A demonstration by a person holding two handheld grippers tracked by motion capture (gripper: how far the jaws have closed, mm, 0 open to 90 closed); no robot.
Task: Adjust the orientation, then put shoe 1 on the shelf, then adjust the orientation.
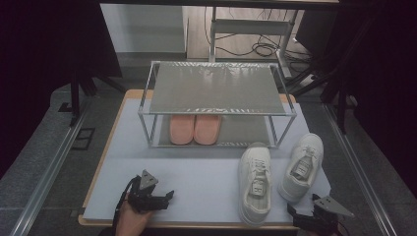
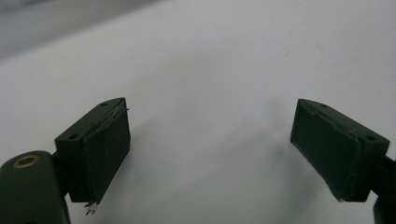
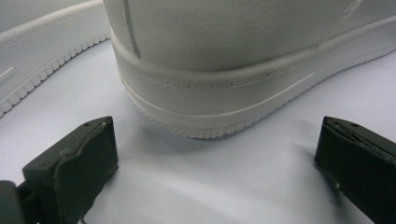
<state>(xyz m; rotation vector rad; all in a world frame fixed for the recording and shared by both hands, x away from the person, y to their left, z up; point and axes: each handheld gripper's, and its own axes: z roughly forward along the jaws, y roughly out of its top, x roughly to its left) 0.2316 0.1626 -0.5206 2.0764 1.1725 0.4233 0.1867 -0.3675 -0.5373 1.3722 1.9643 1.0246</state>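
Two white sneakers lie on the table at the right, toes toward the rack: the left sneaker (image 1: 255, 183) and the right sneaker (image 1: 302, 167). My right gripper (image 1: 302, 205) sits at the table's front edge just behind the right sneaker's heel (image 3: 224, 70), open, with nothing between its jaws (image 3: 215, 163). The left sneaker's sole edge (image 3: 42, 60) runs past at the upper left of the right gripper view. My left gripper (image 1: 168, 200) rests at the front left, pointing right, open over bare table (image 2: 210, 149).
A two-tier metal shoe rack (image 1: 216, 110) stands at the back of the white table (image 1: 196, 172). A pair of pink slippers (image 1: 195, 129) sits on its lower shelf. Its top shelf is bare. Dark stands and cables lie beyond the table.
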